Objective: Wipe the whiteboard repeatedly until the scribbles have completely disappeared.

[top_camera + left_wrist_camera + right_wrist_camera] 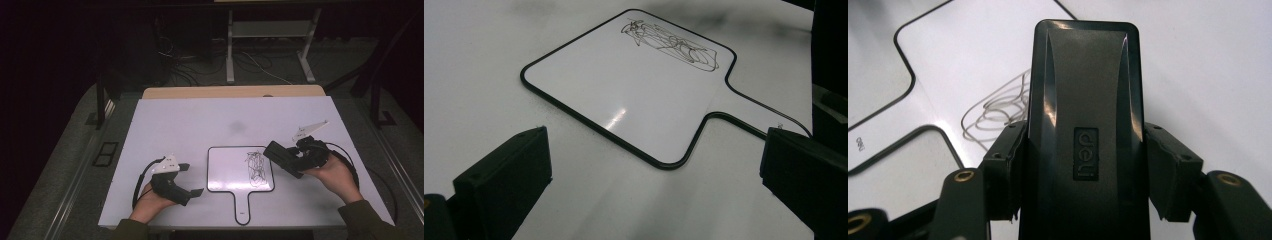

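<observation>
Gripped in the right gripper (1083, 200), an eraser (1083, 125) is poised over the scribbled board (230, 170); wiping seems next, left gripper (192, 180) spread.

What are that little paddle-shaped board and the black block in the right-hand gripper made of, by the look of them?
The paddle-shaped board looks like a glossy, smooth white dry-erase surface with a thin black rim: a bright glare streak shows on it and pen scribble sits on top. The black block, clamped in the right gripper, looks like moulded hard plastic, semi-glossy, with soft highlights and an embossed logo. Probably an eraser, though its underside is hidden.
</observation>
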A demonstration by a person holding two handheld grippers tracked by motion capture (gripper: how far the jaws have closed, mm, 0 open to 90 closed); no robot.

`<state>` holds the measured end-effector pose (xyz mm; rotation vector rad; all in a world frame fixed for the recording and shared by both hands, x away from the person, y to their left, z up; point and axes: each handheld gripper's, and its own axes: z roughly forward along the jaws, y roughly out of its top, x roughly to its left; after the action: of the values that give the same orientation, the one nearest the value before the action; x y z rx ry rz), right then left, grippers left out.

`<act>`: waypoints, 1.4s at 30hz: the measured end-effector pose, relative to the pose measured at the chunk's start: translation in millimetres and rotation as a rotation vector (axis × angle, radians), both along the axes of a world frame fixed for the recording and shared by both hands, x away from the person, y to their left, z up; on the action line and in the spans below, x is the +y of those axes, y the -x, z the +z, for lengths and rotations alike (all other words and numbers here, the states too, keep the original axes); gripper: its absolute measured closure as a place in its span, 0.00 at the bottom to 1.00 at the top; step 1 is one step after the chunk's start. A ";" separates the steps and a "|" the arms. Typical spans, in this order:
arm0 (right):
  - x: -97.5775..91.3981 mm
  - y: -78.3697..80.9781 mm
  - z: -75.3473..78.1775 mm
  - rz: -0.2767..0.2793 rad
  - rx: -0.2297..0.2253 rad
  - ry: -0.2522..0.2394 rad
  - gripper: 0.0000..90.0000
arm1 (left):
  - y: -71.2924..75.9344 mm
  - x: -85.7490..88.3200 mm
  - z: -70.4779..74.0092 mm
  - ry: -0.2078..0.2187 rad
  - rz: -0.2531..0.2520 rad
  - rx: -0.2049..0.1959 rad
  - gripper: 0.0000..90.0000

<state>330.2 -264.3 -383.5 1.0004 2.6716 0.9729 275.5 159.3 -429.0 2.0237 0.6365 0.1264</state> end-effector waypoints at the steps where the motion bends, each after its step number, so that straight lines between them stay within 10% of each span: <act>1: 1.4 -1.4 0.4 0.002 -0.001 -0.002 0.43 | -0.2 0.3 0.1 0.001 0.001 -0.003 0.00; 24: 40.8 -35.7 6.7 0.040 -0.019 -0.012 0.43 | 0.1 1.3 0.8 0.009 0.004 -0.014 0.00; 42: 67.3 -52.2 -21.2 0.068 0.011 0.069 0.43 | 0.2 2.3 0.6 0.022 0.002 -0.012 0.00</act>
<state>382.3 -197.0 -404.7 0.9098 2.7446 0.8833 275.3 161.6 -428.4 1.9998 0.6301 0.1319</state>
